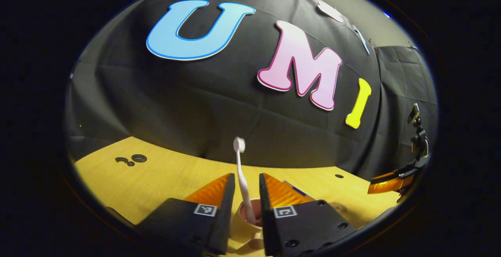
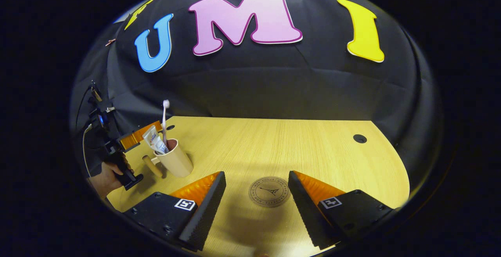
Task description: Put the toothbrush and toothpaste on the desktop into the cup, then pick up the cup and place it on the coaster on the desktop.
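Note:
A beige cup (image 2: 176, 161) with a side handle stands at the left of the wooden desktop (image 2: 313, 147). A pale pink toothbrush (image 2: 164, 124) stands upright in it, head up, beside a white toothpaste tube (image 2: 155, 140). My left gripper (image 1: 247, 177) hovers over the cup (image 1: 244, 221), narrowly open. The toothbrush (image 1: 239, 159) rises through the gap, and neither finger presses on it. The toothpaste (image 1: 296, 189) peeks out behind one finger. A hand holds that left gripper (image 2: 141, 136) just left of the cup. My right gripper (image 2: 257, 175) stands wide open around the round brown coaster (image 2: 269, 191).
The desktop has a cable hole (image 2: 359, 138) at the far right and small holes (image 1: 135, 158) at the far left. Black cloth walls close the back and sides. The right gripper (image 1: 375, 184) shows at the far right in the left gripper view. Bare wood lies between cup and coaster.

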A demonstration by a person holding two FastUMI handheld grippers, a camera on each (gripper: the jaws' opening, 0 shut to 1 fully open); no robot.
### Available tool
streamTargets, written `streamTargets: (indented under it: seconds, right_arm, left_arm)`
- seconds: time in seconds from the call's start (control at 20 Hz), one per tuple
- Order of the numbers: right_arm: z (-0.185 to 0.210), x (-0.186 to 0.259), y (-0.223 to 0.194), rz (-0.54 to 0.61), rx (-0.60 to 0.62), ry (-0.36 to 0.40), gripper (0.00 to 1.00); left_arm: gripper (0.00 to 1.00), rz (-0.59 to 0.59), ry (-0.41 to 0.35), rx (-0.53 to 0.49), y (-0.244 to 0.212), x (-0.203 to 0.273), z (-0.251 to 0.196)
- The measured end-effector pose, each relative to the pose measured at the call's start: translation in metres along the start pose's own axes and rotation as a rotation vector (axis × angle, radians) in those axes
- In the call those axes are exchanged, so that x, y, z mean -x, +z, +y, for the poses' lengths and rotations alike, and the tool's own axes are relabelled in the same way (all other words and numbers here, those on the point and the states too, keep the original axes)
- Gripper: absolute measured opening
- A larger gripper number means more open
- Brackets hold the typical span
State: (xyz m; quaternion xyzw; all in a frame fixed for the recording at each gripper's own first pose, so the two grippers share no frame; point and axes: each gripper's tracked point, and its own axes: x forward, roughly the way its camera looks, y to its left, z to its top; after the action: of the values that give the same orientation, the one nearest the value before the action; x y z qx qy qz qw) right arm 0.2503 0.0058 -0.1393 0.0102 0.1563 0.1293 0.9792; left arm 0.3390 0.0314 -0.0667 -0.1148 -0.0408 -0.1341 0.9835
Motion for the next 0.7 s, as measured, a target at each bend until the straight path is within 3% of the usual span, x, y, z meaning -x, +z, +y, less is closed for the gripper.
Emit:
streamTargets:
  seconds: [0.05,0.1,0.15,0.3,0.4,0.7]
  right_arm:
    - [-0.002,0.003,0.001,-0.003,-0.001,-0.007,0.98]
    - [-0.004,0.005,0.003,-0.005,-0.005,-0.014,0.98]
    - [-0.005,0.007,0.003,-0.005,-0.009,-0.019,0.98]
    - [-0.011,0.015,0.004,0.000,-0.016,-0.032,0.98]
    - [-0.015,0.022,0.002,0.005,-0.015,-0.041,0.98]
    - [-0.023,0.044,-0.004,0.017,-0.046,-0.062,0.98]
  left_arm:
    - [0.44,0.008,-0.007,-0.008,0.001,0.005,-0.002]
    - [0.54,0.021,-0.015,-0.015,0.001,0.013,-0.004]
    - [0.59,0.038,-0.013,-0.023,0.001,0.021,-0.004]
    - [0.88,0.111,0.007,-0.046,-0.006,0.044,-0.001]
    - [0.95,0.157,0.021,-0.051,-0.011,0.056,0.001]
    - [0.97,0.321,0.021,-0.112,-0.029,0.078,0.000]
